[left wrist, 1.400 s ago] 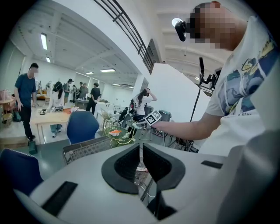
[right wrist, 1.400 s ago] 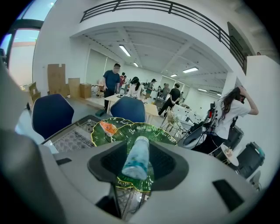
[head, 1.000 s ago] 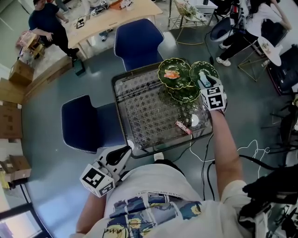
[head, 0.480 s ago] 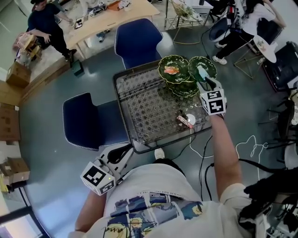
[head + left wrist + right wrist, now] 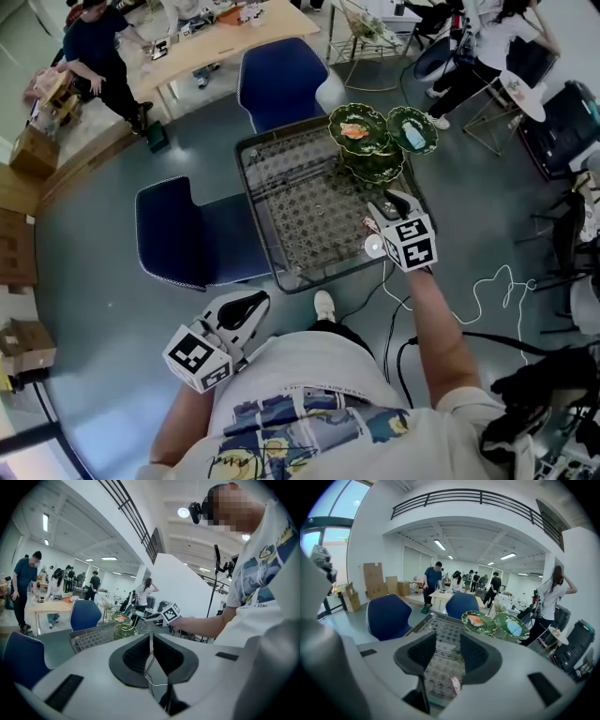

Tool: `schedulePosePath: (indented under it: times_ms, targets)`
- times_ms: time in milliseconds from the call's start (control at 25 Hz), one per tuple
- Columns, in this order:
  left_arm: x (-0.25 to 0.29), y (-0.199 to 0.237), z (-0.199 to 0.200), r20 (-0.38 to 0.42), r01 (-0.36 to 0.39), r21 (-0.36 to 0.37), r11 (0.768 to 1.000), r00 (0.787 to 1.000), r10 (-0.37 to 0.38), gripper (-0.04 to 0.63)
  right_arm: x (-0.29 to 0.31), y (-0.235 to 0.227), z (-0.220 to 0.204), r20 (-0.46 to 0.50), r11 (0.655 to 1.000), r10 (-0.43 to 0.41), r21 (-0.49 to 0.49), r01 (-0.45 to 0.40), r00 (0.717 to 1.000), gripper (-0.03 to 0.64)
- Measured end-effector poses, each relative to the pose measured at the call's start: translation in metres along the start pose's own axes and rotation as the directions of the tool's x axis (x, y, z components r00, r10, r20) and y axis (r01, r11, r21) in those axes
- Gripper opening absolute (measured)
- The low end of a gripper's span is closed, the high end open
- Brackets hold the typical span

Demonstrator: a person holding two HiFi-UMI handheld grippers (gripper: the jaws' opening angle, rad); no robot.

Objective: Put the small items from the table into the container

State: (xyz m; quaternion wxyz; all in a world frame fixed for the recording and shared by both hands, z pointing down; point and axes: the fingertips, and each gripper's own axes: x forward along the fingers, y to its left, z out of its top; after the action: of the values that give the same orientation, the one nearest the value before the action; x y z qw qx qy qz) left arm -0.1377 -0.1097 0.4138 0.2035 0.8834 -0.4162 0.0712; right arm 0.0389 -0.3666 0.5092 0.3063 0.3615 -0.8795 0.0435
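Right gripper [image 5: 386,204] hovering over table [image 5: 255,208], jaws wide, gripping nothing; left gripper [image 5: 242,307] idling, jaws together, empty. Red-pink packet [image 5: 455,685] looking light, flat, slippery; pinching across narrow edges probably best.

Left hand-held gripper [image 5: 242,305] near torso, jaws together, right hand-held gripper [image 5: 384,204] on outstretched arm, jaws apart

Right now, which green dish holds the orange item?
The green dish nearer the far blue chair; its neighbour holds a pale blue item instead.
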Motion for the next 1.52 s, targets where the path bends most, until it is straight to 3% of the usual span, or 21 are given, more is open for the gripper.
schedulePosePath:
  times_ms: [200,640,960,1160,1520]
  targets:
    - [-0.031,-0.016,-0.012,-0.005,0.012,0.002,1.000,1.000,-0.012,0.014,-0.027,0.079,-0.010,0.002,0.997,0.076,0.002,-0.076,0.997,0.167]
    - [-0.086,-0.048,-0.054,0.012,0.051,-0.078,0.996,0.999,-0.050,0.014,-0.088,0.237,-0.048,-0.024,0.974,0.223,-0.039,-0.224,0.974,0.166]
    - [-0.117,-0.044,-0.075,0.002,0.050,-0.105,0.993,0.999,-0.050,0.012,-0.109,0.353,-0.072,-0.067,0.927,0.367,-0.050,-0.371,0.928,0.166]
    - [-0.127,-0.048,-0.091,-0.016,0.027,-0.083,0.996,0.999,-0.029,0.009,-0.114,0.364,-0.078,-0.082,0.917,0.384,-0.084,-0.391,0.920,0.166]
    - [-0.120,-0.042,-0.090,-0.032,-0.029,-0.066,0.997,0.999,0.027,0.009,-0.098,0.332,-0.085,-0.106,0.921,0.369,-0.093,-0.378,0.924,0.166]
